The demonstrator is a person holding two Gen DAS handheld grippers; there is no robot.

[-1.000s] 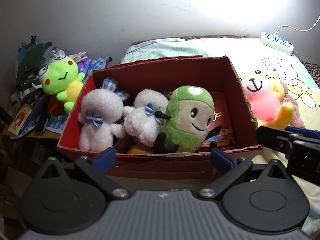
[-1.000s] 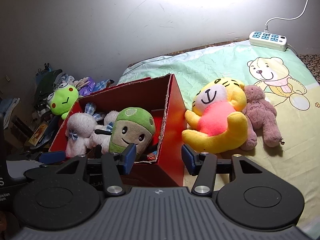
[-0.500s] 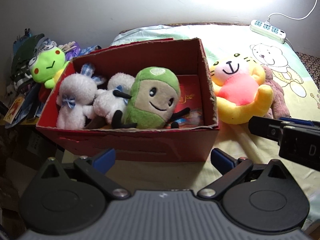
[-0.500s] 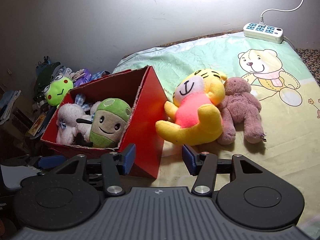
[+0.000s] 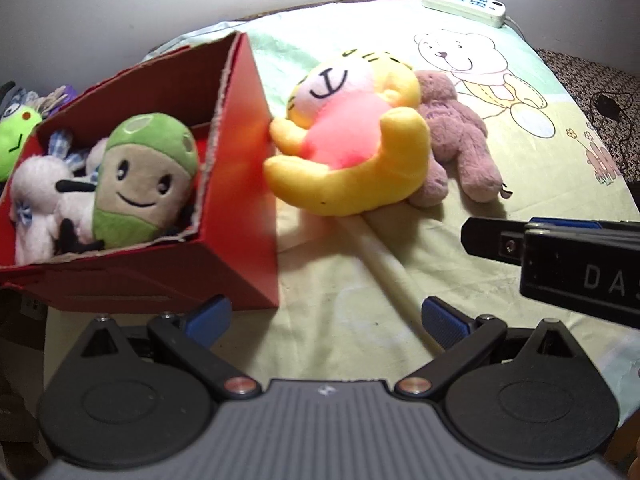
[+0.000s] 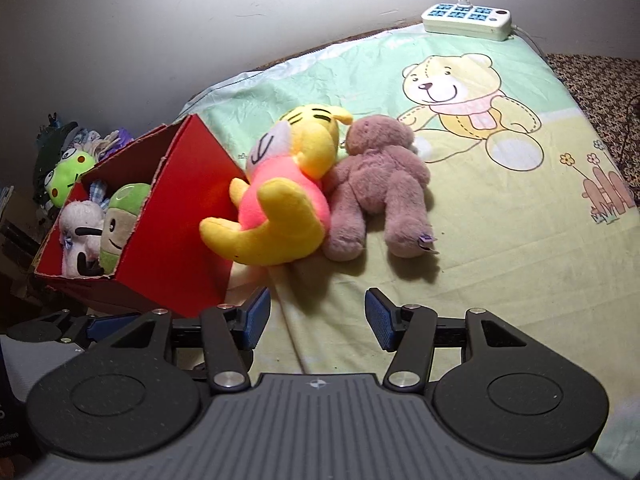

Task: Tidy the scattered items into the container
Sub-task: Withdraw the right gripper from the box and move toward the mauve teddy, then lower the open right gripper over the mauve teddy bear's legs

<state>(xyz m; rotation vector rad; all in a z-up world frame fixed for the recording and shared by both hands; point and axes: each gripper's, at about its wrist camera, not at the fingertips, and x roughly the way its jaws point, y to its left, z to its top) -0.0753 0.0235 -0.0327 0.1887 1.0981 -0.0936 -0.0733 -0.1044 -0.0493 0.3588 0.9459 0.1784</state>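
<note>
Two toys left on the bed: yellow plush (image 6: 280, 200) at 11 o'clock of the right gripper (image 6: 316, 318), touching the red box (image 6: 168, 236) wall, brown bear (image 6: 380, 188) pressed against its far side at 12. Both grippers empty, right one's jaws parted, left gripper (image 5: 324, 318) spread wide. Risk: grabbing the plush may snag the bear or shove the box toward the bed edge; grippers close together, could collide.

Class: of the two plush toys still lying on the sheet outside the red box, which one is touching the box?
The yellow tiger in pink; its paw meets the box. The brown bear lies behind it.
</note>
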